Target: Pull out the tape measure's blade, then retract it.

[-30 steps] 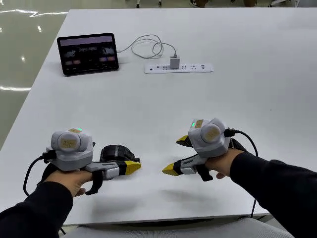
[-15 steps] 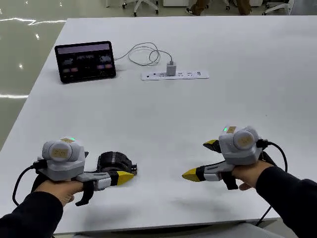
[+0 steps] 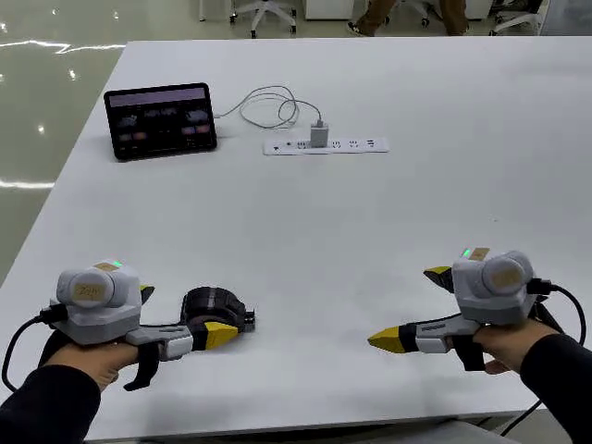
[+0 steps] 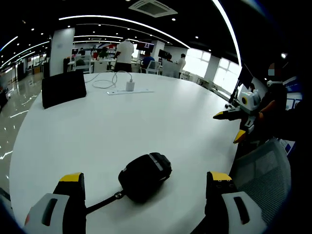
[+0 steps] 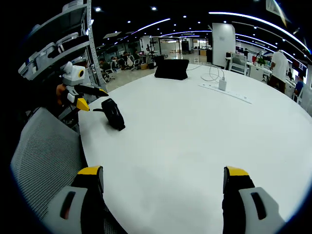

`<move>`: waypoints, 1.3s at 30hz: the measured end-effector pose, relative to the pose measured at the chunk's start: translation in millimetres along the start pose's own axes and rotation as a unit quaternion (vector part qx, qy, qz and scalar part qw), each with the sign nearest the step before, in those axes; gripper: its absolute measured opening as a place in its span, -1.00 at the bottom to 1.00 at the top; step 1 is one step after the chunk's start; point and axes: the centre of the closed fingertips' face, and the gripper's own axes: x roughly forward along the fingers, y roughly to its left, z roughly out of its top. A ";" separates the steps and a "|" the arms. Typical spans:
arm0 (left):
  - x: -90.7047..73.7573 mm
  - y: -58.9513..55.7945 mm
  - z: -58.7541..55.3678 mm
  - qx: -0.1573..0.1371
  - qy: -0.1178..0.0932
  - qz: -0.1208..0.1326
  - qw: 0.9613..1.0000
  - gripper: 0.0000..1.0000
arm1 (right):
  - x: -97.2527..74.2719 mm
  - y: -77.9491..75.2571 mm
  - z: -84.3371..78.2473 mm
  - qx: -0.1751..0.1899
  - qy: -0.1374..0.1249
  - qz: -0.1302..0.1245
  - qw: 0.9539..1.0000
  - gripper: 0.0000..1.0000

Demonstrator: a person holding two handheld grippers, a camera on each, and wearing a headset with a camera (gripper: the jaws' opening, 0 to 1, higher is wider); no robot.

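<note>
Both my grippers gape; the tape measure lies on the table.
My left gripper [image 4: 146, 176] has its jaws wide, the black tape measure [image 3: 215, 306] lying between them, clear of both, on the white table [image 3: 370, 213]. My right gripper [image 3: 410, 305], jaws spread and empty, hovers well apart.

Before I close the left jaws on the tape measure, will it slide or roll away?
The tape measure looks rounded and hard, so it probably stays stiff but could turn under a one-sided push. The table looks smooth, so it may slide. Its thin strap will likely flop.
</note>
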 end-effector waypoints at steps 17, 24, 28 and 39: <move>-25.0 19.1 -22.1 0.001 0.006 0.024 1.000 1.00 | -42.0 -8.3 -35.7 0.011 0.001 -0.025 1.000 1.00; -34.5 22.7 -24.6 -0.003 0.002 0.019 1.000 1.00 | -48.9 -11.9 -36.7 0.003 0.000 -0.027 1.000 1.00; -38.7 24.4 -20.0 -0.008 -0.003 0.018 1.000 1.00 | -51.3 -9.7 -35.5 -0.007 0.000 -0.028 1.000 1.00; -40.4 22.9 -20.2 -0.009 0.001 0.016 1.000 1.00 | -54.6 -11.3 -35.5 0.002 -0.005 -0.031 1.000 1.00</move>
